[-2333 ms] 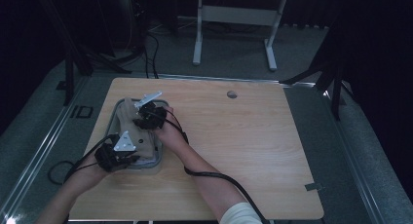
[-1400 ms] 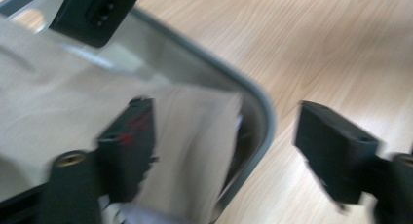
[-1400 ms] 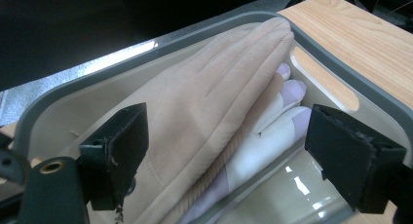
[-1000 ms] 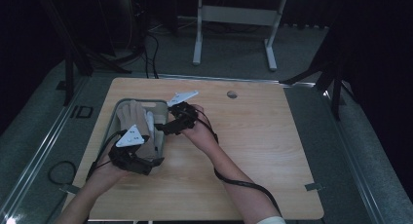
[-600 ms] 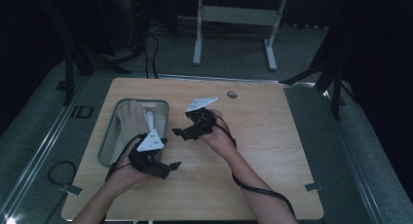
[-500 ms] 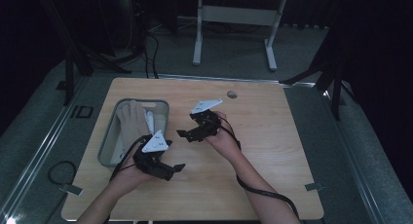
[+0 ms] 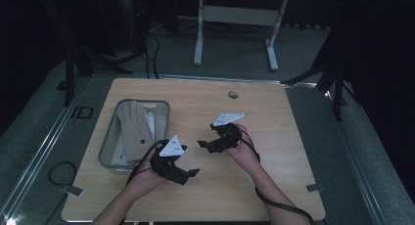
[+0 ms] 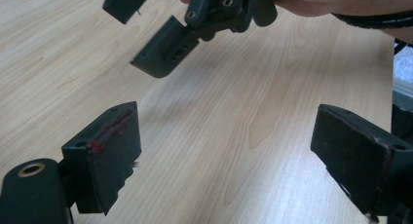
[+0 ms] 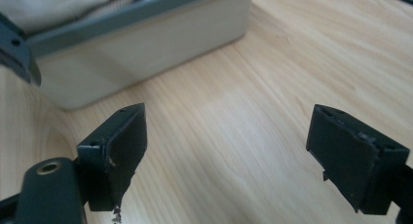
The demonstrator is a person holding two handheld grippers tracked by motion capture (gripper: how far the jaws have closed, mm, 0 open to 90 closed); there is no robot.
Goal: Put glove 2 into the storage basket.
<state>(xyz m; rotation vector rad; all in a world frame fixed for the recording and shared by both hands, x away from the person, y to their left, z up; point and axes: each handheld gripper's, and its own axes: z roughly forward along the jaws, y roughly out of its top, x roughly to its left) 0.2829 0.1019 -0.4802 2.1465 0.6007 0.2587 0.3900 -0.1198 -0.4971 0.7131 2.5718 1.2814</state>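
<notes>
A grey bin (image 7: 108,142) stands on the left part of the wooden table (image 7: 284,151), with a beige glove (image 7: 134,127) and some white items lying in it. My left gripper (image 7: 189,175) is open just right of the bin's near corner, low over the wood. My right gripper (image 7: 204,146) is open a little beyond it, pointing left toward the bin. In the left gripper view my jaws (image 8: 229,156) stand wide over bare wood, with the right gripper (image 8: 163,46) just ahead. In the right gripper view my jaws (image 9: 229,151) are empty, facing the bin wall (image 9: 146,53).
A small round hole (image 7: 233,95) sits near the table's far edge. Cables trail from both grippers toward the near edge. Dark floor, a white desk frame (image 7: 235,19) and stands lie beyond the table.
Both grippers have come out of the bin and moved right onto the bare wood, both open and empty. The glove stays lying in the bin.
</notes>
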